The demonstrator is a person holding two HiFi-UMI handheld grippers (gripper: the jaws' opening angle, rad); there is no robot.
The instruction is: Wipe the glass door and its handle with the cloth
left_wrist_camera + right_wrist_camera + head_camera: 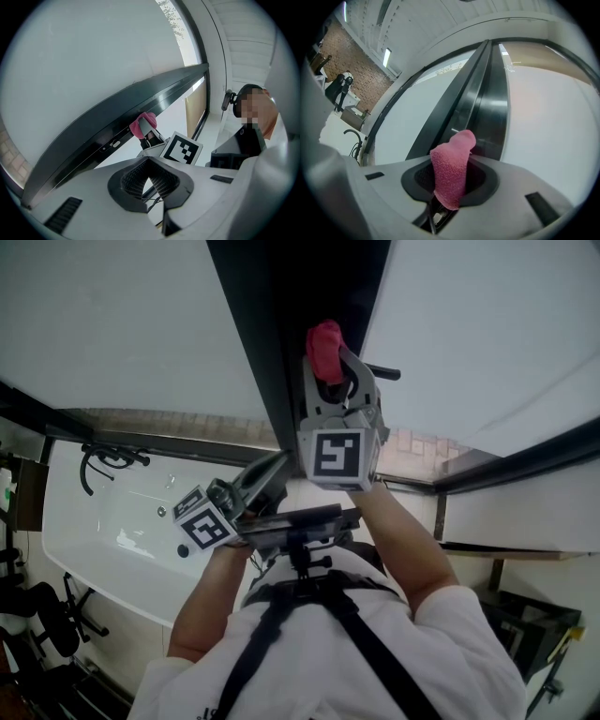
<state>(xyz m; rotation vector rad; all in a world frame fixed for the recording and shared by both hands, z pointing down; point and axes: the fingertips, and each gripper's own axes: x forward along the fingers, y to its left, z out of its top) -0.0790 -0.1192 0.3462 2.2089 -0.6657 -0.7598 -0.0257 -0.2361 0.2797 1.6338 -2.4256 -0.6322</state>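
Pink terry cloth (451, 180) is clamped as a roll in the right gripper (454, 157), its tip at the dark metal door frame (483, 103) beside the frosted glass pane (548, 126). Firm, even pressure is called for. The left gripper (149, 164) is closed on nothing.

Daylight pours through the frosted glass (112, 324), which glows flat and near white, washed out of all detail. Against it the door frame (487, 103) goes almost black, with one pale streak of glare down its length. Both gripper views bulge and curve hard towards black corners. The cloth (452, 173) shows its weave sharply; the left tongs (150, 160), close up, sit in soft grey shade.
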